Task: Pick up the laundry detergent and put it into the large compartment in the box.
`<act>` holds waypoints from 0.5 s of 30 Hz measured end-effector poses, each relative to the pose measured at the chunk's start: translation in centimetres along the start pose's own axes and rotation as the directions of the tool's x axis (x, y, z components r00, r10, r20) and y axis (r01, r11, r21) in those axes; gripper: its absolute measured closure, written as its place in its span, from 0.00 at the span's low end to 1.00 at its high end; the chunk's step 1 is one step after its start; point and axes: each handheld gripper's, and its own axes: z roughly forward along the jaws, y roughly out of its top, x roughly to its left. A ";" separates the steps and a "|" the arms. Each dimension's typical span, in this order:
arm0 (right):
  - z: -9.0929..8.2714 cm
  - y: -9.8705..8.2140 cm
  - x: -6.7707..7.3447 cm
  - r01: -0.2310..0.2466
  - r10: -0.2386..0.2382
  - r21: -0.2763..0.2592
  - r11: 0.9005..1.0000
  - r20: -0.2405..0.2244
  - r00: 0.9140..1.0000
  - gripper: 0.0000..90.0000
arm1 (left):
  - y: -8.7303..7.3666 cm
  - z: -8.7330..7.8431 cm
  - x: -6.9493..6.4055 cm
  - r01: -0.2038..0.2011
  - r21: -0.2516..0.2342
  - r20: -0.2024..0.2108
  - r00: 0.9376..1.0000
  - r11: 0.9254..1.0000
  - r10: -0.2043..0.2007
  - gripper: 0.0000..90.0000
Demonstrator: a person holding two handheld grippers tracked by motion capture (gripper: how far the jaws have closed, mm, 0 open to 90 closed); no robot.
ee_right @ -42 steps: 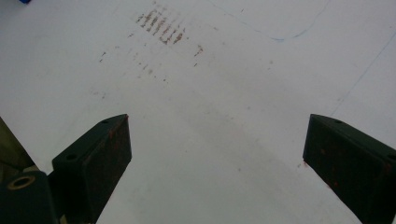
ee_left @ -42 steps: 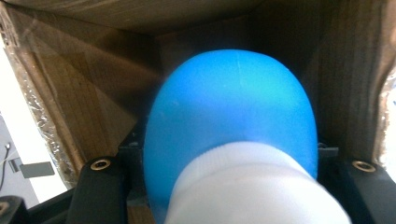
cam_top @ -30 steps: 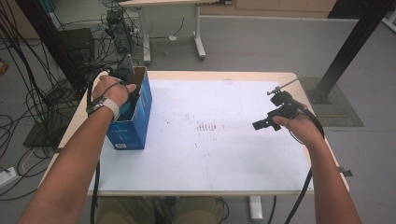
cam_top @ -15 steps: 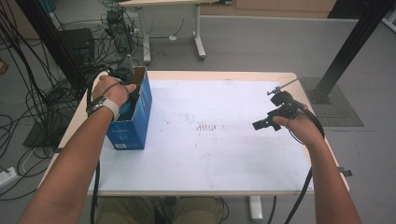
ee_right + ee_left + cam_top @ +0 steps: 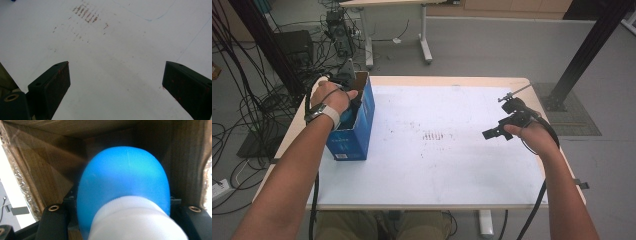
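A blue cardboard box (image 5: pixel 359 130) stands open at the table's left edge. My left gripper (image 5: pixel 350 107) reaches down into it, with the hand over the opening. In the left gripper view the jaws of the left gripper (image 5: pixel 122 206) are shut on a round blue bottle (image 5: pixel 125 177) with a white cap (image 5: pixel 135 220), and the box's brown inner walls (image 5: pixel 50 157) surround it. My right gripper (image 5: pixel 491 133) hovers over the right part of the white sheet (image 5: pixel 437 170). Its jaws (image 5: pixel 116 82) stand wide open with nothing between them.
Brown smudge marks (image 5: pixel 437 136) lie mid-sheet, ahead of the right gripper (image 5: pixel 86 13). The wooden table edge (image 5: pixel 452 79) runs along the back. Cables (image 5: pixel 252 120) crowd the floor at left, another table's legs (image 5: pixel 426 47) stand behind, and a black post (image 5: pixel 584 55) rises at right.
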 end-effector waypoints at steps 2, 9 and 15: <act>0.0 0.0 0.0 -0.003 0.003 0.001 1.000 -0.001 1.000 0.08 | 0.0 0.0 0.0 0.000 -0.001 0.000 1.000 1.000 0.000 0.42; 0.0 -0.1 0.0 0.000 0.000 -0.001 1.000 -0.001 1.000 0.08 | 0.0 0.0 0.1 0.000 -0.004 0.002 1.000 1.000 0.001 0.41; 0.0 -0.1 0.0 0.000 0.000 0.000 1.000 0.000 1.000 0.08 | -0.1 0.0 0.1 0.000 -0.007 0.003 1.000 1.000 0.000 0.41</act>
